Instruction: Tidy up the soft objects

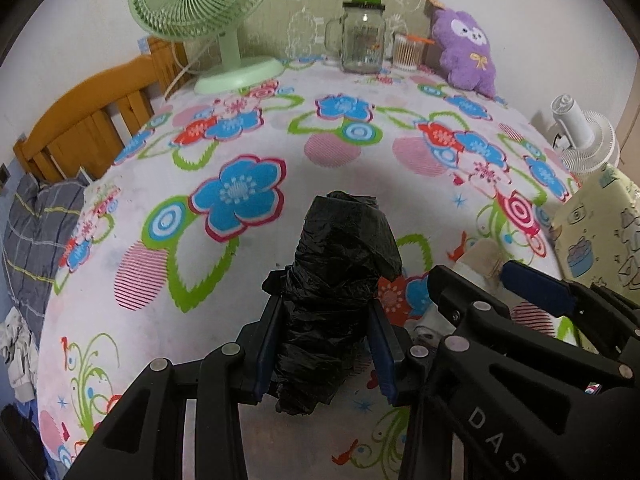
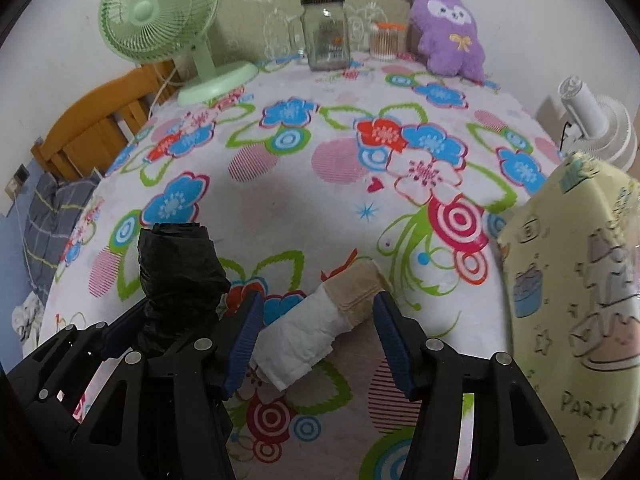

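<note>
The left gripper is clenched on a black bag roll: both blue pads press its crinkled sides, and the roll stands nearly upright between them, its top well above the fingertips and its lower end hanging below them, over the floral cloth that covers the table. In the right wrist view the same roll shows at the left, gripped by the left gripper.

The right gripper is released. Its 2 blue pads stand apart on either side of a paper roll, a white, creased bundle with a beige towel wrapped round its far end. The bundle lies tilted on the cloth, near end toward the left pad, and neither pad presses it. From the left wrist view only the beige end shows, beyond the right gripper.

At the right edge stands a pale yellow box printed with cartoon cakes and the word PARTY; what it holds cannot be seen.

At the far edge of the table stand 2 containers: a glass jar with a handle and dark lid, a green block behind it, seemingly empty, and a small clear tub with an orange lid, packed with cotton swabs. A purple plush leans beside the tub. A green fan stands at the far left, a white fan off the right side.
</note>
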`<state>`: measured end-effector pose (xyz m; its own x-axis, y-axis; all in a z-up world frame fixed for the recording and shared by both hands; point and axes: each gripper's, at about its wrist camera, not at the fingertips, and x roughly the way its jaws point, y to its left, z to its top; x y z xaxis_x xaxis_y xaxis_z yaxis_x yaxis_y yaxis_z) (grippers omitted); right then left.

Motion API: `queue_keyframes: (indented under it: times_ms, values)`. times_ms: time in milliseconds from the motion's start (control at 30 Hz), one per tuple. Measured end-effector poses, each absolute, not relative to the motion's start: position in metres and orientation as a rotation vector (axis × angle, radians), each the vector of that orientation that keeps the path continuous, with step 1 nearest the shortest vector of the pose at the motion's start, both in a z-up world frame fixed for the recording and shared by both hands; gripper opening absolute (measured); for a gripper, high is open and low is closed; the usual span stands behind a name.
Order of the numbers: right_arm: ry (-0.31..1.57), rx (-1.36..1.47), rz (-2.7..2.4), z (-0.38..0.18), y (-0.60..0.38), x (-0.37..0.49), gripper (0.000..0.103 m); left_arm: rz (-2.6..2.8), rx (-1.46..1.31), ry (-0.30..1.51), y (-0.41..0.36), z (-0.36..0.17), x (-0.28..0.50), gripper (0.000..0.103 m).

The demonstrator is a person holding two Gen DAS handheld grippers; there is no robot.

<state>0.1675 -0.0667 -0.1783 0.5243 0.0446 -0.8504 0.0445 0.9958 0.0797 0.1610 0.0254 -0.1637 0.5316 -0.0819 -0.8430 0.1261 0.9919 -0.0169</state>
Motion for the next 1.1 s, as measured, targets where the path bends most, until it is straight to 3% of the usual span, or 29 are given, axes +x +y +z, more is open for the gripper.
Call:
queue_keyframes:
  times_ms: [100, 400, 1100]
  values:
    - [1.058, 0.107, 0.020, -0.187, -0.066, 0.171, 0.045, -0.135, 0.054, 1.016, 0.025, -0.167, 0.161, 0.042]
    - [1.051, 0.093, 0.030, -0.187, -0.065, 0.171, 0.025, -0.142, 0.049, 1.017, 0.024, -0.168, 0.161, 0.042]
    - [0.901, 0.067, 0.039, -0.127, -0.077, 0.141, 0.021, -0.149, 0.046, 0.864, 0.011, -0.112, 0.131, 0.042]
